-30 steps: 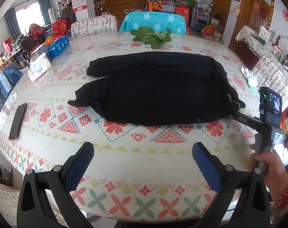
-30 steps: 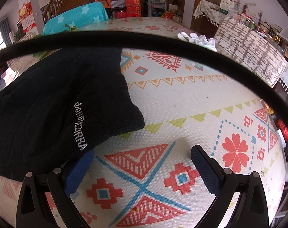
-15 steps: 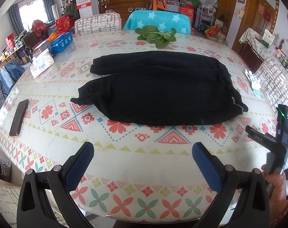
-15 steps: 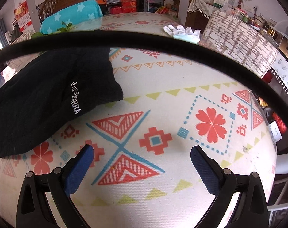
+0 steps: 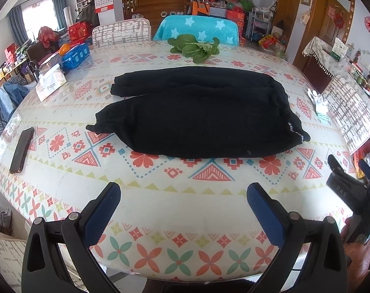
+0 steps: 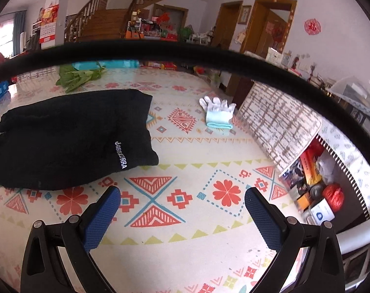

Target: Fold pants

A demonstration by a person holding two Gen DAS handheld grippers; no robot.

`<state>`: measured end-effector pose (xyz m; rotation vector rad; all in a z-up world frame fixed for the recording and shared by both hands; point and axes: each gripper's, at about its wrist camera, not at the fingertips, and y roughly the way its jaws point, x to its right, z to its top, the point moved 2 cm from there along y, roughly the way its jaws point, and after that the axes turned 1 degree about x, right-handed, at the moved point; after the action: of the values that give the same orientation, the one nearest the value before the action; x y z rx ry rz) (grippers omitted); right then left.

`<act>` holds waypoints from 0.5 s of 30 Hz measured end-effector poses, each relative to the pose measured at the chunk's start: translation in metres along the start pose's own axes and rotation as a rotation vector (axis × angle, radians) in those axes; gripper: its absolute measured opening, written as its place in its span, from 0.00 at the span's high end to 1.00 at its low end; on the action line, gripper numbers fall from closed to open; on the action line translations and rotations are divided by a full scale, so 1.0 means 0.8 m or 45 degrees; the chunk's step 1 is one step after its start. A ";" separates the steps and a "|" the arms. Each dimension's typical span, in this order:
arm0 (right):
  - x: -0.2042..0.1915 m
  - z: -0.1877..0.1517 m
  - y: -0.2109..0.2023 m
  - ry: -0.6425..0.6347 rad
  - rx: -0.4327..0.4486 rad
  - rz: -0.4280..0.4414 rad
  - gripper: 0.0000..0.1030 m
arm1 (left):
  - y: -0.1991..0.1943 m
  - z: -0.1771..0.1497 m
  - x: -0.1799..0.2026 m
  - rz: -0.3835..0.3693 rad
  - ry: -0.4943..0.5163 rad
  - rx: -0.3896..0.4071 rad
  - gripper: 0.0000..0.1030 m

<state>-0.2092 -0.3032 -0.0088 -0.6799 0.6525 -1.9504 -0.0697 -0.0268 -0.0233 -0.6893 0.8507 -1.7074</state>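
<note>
So far, pants point(image 5: 199, 119) flat on bench point(image 5: 185, 210), legs side by side — no fold yet. Left claw point(image 5: 183, 204) and right claw point(image 6: 182, 206) wide apart, grasping nothing — all folds left.

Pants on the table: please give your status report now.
Left gripper open, empty. Right gripper open, empty. Pants flat on table, untouched. Gloves beside waistband, apart from it.

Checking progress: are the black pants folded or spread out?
Spread out: the black pants lie flat on the table, both legs side by side.
</note>
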 end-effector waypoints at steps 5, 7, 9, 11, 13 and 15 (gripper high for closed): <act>-0.006 -0.011 0.005 -0.023 -0.075 0.081 0.00 | -0.004 -0.006 -0.017 0.019 -0.081 -0.004 0.00; -0.004 -0.017 0.008 -0.018 -0.110 0.097 0.00 | -0.005 -0.007 -0.030 0.037 -0.129 -0.003 0.00; -0.001 -0.020 0.010 -0.009 -0.129 0.111 0.00 | -0.005 -0.008 -0.047 0.064 -0.180 -0.002 0.00; 0.001 -0.024 0.011 0.001 -0.137 0.134 0.00 | -0.005 -0.010 -0.064 0.094 -0.227 -0.005 0.00; 0.002 -0.028 0.012 0.006 -0.148 0.157 0.00 | -0.005 -0.012 -0.081 0.126 -0.269 -0.007 0.00; 0.002 -0.032 0.014 0.009 -0.163 0.195 0.00 | -0.004 -0.015 -0.096 0.156 -0.302 -0.006 0.00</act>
<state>-0.2208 -0.3050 -0.0341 -0.6811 0.8153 -1.7824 -0.0599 0.0501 -0.0301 -0.8087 0.7157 -1.4804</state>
